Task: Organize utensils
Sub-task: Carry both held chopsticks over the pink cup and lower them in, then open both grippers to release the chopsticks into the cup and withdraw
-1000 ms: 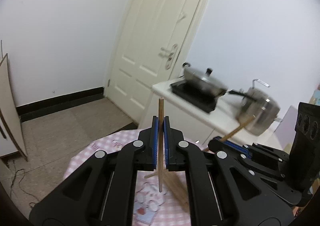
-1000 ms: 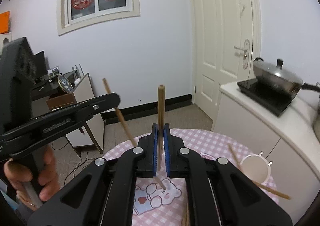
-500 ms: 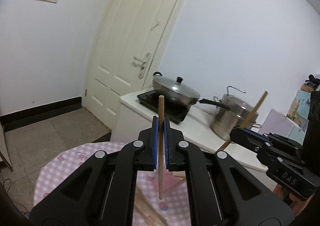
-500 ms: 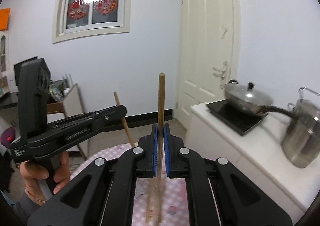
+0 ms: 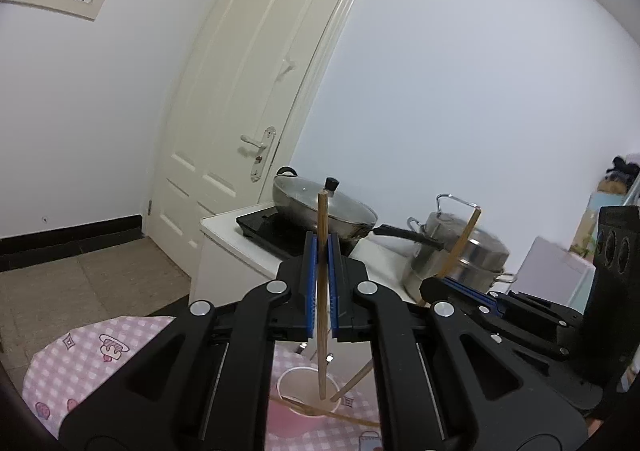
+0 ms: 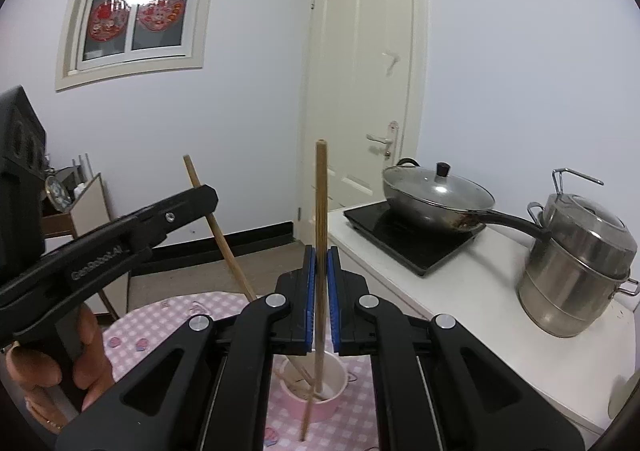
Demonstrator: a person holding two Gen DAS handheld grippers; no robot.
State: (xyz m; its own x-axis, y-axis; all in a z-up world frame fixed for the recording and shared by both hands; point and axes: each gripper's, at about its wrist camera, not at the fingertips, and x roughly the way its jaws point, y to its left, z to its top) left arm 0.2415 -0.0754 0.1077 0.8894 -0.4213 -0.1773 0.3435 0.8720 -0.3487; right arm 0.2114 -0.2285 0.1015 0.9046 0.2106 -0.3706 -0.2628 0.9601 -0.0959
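Two chopsticks are in the air, one per gripper, both poised over the cup! The left gripper [image 5: 322,287] is clamped tight on its chopstick [image 5: 321,251], which stands near upright between the blue pads, its lower tip reaching down at the mouth of the white cup [image 5: 310,391]. The right gripper [image 6: 320,291] pinches the other chopstick [image 6: 320,211] the same way, upright, with a long stretch hanging below the jaws in front of that cup [image 6: 314,387].

The cup sits on a pink ring, on the round table under a pink checked cloth [image 6: 168,315], toward the edge nearest the white counter. It looks like at least one stick already leans inside it, and in the left wrist view another thin stick [image 5: 344,418] lies across the cloth beside the cup's base. So my read: sorting is partly done, these two still need dropping in, and that loose one on the cloth is left to collect.

Now the views trade secrets. The left wrist camera shows the right gripper from the side, its chopstick [image 5: 460,243] slanting up in front of the steel pot [image 5: 460,255], and it catches the stray stick on the cloth. The right wrist camera shows what the left cannot: the person's hand [image 6: 52,363] wrapped around the left gripper's handle, the left chopstick [image 6: 218,227] leaning across, and the window [image 6: 136,15] high on the wall. Both views take in the wok [image 6: 436,195] on the black hob.
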